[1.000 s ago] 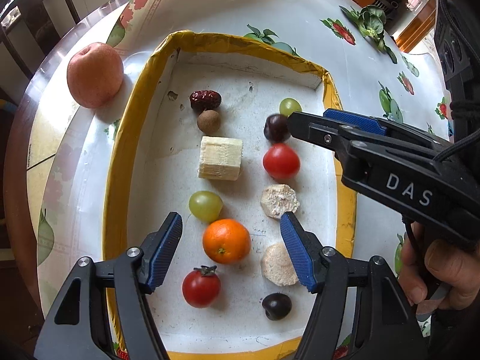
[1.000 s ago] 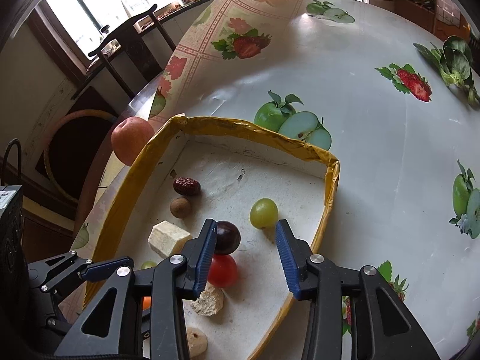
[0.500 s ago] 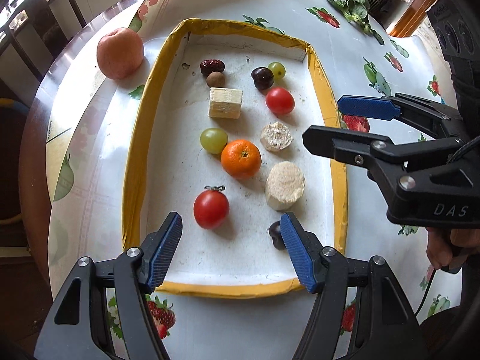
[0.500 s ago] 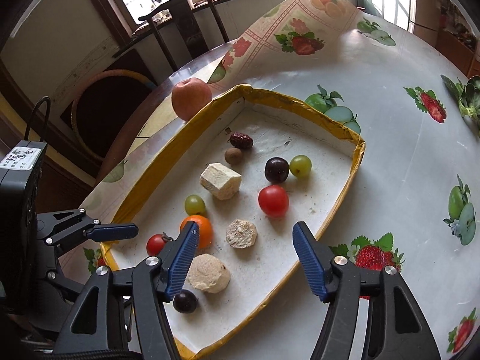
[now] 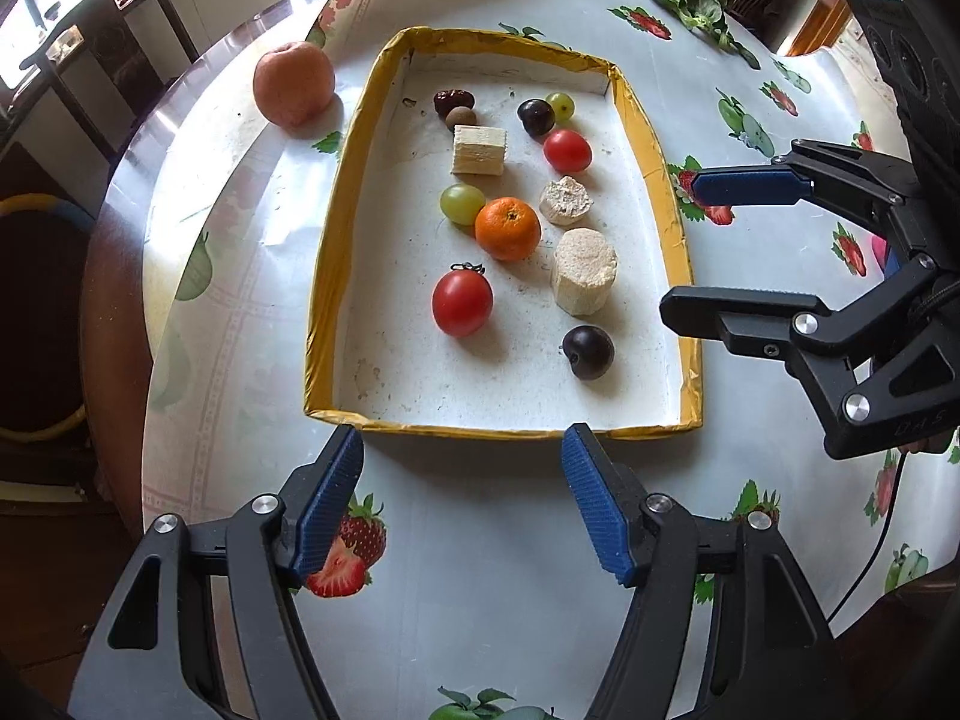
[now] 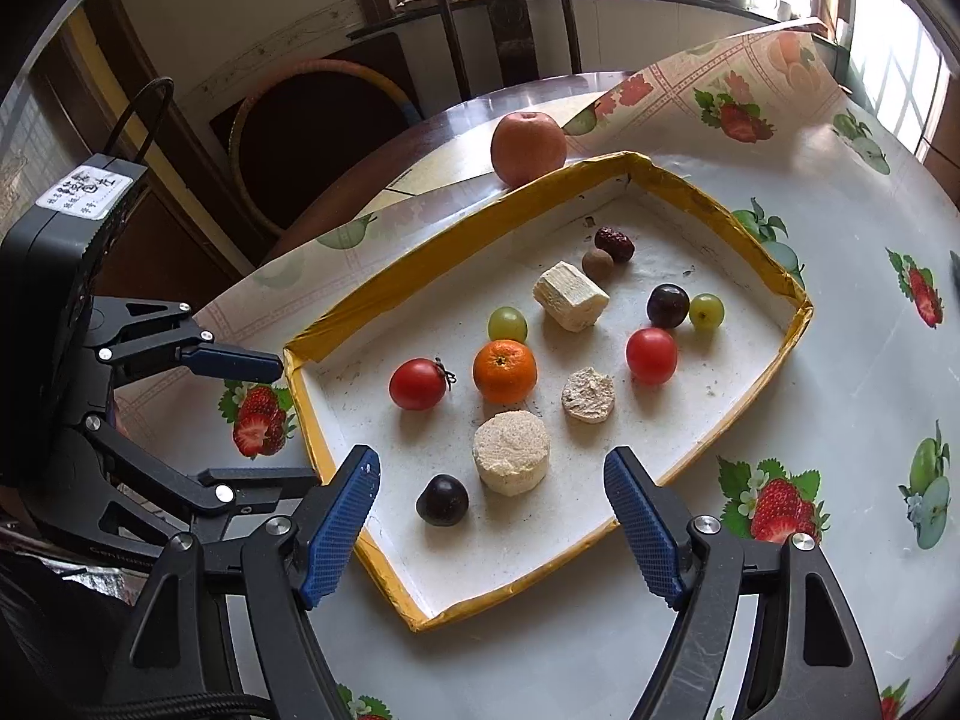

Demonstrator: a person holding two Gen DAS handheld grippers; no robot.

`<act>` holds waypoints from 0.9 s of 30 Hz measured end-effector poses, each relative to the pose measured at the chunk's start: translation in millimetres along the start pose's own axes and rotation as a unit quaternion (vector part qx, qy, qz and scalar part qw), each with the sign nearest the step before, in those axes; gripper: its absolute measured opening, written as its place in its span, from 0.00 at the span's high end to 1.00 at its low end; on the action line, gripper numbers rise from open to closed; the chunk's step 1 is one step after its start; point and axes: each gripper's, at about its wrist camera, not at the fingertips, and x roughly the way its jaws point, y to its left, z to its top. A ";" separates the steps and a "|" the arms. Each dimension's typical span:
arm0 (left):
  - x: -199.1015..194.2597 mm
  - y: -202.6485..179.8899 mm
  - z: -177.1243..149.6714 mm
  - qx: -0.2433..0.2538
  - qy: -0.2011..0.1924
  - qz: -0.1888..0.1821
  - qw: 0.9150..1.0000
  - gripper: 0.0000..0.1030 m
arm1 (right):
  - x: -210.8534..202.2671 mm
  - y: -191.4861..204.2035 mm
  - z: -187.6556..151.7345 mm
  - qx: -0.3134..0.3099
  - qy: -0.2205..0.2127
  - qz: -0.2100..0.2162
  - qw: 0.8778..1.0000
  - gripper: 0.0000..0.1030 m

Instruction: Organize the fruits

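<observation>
A white tray with a yellow rim holds an orange, two red tomatoes, two green grapes, two dark plums, a red date and pale cut pieces. A large apple sits outside the tray's far left corner. My left gripper is open and empty, hovering over the tablecloth just short of the tray's near rim. My right gripper hangs above the tray's right edge, its jaws opening with nothing held between them.
The round table carries a fruit-print tablecloth, folded up at the far side. A wooden chair and a round basket stand beyond the table edge. The bare wooden rim shows at left.
Both grippers have drawn back and up from over the tray, so the whole tray now shows. The right gripper's jaws have spread much wider and its wrist has rolled.
</observation>
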 end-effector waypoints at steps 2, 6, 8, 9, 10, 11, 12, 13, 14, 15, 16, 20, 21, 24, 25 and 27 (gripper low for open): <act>-2.4 1.6 -3.9 -0.003 -0.004 0.005 1.000 0.31 | -2.7 3.9 -4.1 -0.012 -0.002 -0.001 1.000 0.23; -7.7 4.0 -11.0 -0.010 -0.012 0.009 1.000 0.31 | -6.8 10.2 -13.0 -0.024 -0.001 -0.004 1.000 0.23; -10.2 3.9 -13.7 -0.012 -0.014 0.010 1.000 0.31 | -9.1 11.2 -17.3 -0.024 -0.003 -0.002 1.000 0.23; -11.5 3.7 -14.6 -0.012 -0.015 0.010 1.000 0.31 | -11.0 12.1 -19.1 -0.025 -0.006 -0.002 1.000 0.23; -12.8 2.9 -15.9 -0.012 -0.017 0.011 1.000 0.31 | -13.0 13.4 -20.8 -0.027 -0.009 -0.003 1.000 0.23; -14.4 2.4 -16.5 -0.011 -0.020 0.014 1.000 0.31 | -15.0 14.9 -22.2 -0.030 -0.012 -0.005 0.999 0.23; -15.9 1.9 -16.9 -0.010 -0.023 0.017 1.000 0.31 | -17.1 16.4 -23.5 -0.034 -0.015 -0.007 0.999 0.23; -17.2 1.4 -17.5 -0.009 -0.026 0.021 0.999 0.31 | -19.2 18.4 -24.7 -0.039 -0.018 -0.010 0.999 0.23; -18.3 1.2 -18.1 -0.008 -0.028 0.024 0.999 0.30 | -21.1 20.4 -25.7 -0.044 -0.021 -0.012 0.999 0.23; -19.1 1.0 -18.6 -0.008 -0.029 0.025 0.999 0.25 | -22.9 22.6 -26.5 -0.050 -0.024 -0.014 0.998 0.23; -19.8 0.8 -19.1 -0.007 -0.031 0.026 0.999 0.23 | -24.4 25.0 -27.4 -0.056 -0.027 -0.017 0.998 0.23; -21.8 -0.7 -21.7 -0.007 -0.032 0.027 0.999 0.22 | -28.8 31.5 -29.8 -0.071 -0.031 -0.021 0.997 0.23; -21.9 -1.0 -22.5 -0.008 -0.032 0.026 0.999 0.22 | -29.6 32.3 -30.3 -0.072 -0.031 -0.021 0.997 0.23; -20.8 -2.1 -24.9 -0.009 -0.028 0.022 0.999 0.22 | -30.4 31.8 -30.9 -0.072 -0.029 -0.021 0.997 0.23; -20.5 -2.8 -25.9 -0.009 -0.027 0.022 0.999 0.22 | -30.7 31.5 -31.3 -0.072 -0.029 -0.020 0.997 0.23; -20.1 -4.1 -27.0 -0.007 -0.025 0.021 0.999 0.22 | -31.6 31.2 -32.0 -0.072 -0.030 -0.019 0.997 0.23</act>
